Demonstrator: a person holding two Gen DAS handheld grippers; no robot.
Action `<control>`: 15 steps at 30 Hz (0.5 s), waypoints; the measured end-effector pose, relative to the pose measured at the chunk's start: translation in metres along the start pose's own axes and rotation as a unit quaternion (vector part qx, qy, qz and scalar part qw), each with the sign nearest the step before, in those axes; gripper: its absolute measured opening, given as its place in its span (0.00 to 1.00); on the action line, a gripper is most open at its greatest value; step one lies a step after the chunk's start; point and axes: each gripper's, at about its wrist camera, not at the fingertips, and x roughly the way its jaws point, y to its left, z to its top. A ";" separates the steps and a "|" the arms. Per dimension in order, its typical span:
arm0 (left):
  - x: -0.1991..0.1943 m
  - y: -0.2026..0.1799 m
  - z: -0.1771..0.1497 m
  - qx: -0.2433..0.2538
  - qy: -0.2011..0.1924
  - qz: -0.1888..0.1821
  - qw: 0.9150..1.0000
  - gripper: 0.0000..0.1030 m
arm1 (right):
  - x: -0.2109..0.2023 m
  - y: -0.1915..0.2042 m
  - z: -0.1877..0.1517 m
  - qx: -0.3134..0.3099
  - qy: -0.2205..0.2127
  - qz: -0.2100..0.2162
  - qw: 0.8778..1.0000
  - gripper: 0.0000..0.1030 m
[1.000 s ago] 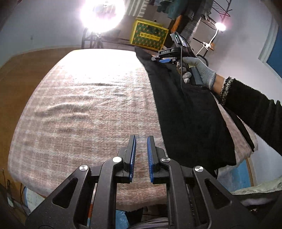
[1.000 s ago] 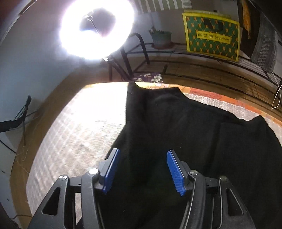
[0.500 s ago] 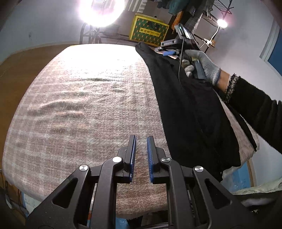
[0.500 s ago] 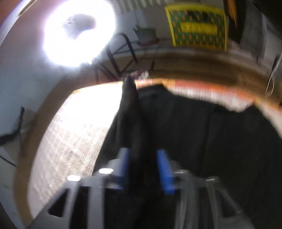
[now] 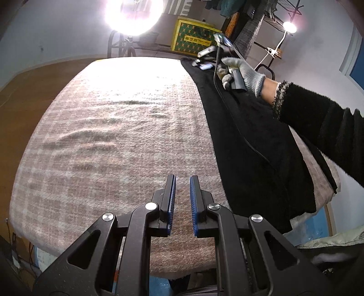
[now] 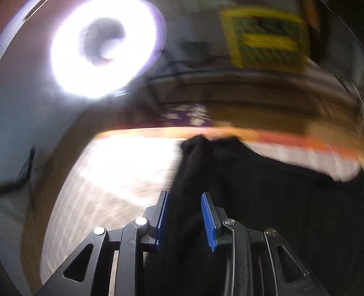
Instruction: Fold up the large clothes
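Observation:
A large black garment (image 5: 250, 145) lies along the right side of a table covered with a pinkish plaid blanket (image 5: 118, 136). My left gripper (image 5: 182, 200) hovers over the near blanket edge, left of the garment, its jaws a narrow gap apart and empty. My right gripper (image 6: 184, 216), held by a gloved hand (image 5: 241, 72), is at the garment's far end. Its blue pads (image 6: 208, 218) are closed onto a raised fold of the black garment (image 6: 261, 193).
A bright ring light (image 5: 134, 16) on a stand is behind the table. A yellow-green box (image 5: 195, 37) and a wire rack with hanging clothes (image 5: 257, 27) stand at the back right. A wooden floor (image 5: 29, 86) lies left of the table.
My right gripper closed from wide open onto a fold of the black garment and moved toward the table's far end. The left gripper stayed nearly still.

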 end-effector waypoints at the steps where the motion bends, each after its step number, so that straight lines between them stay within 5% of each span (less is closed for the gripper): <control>1: -0.002 0.000 0.001 -0.001 -0.002 0.002 1.000 0.09 | -0.001 -0.009 0.000 0.019 0.000 0.008 1.000 0.29; 7: -0.027 -0.003 0.007 -0.003 -0.030 0.008 1.000 0.09 | -0.053 -0.024 -0.010 0.056 -0.031 0.050 0.997 0.32; 15: -0.072 -0.016 0.020 0.016 -0.070 0.001 0.997 0.09 | -0.203 0.013 -0.046 -0.024 -0.097 0.049 0.994 0.39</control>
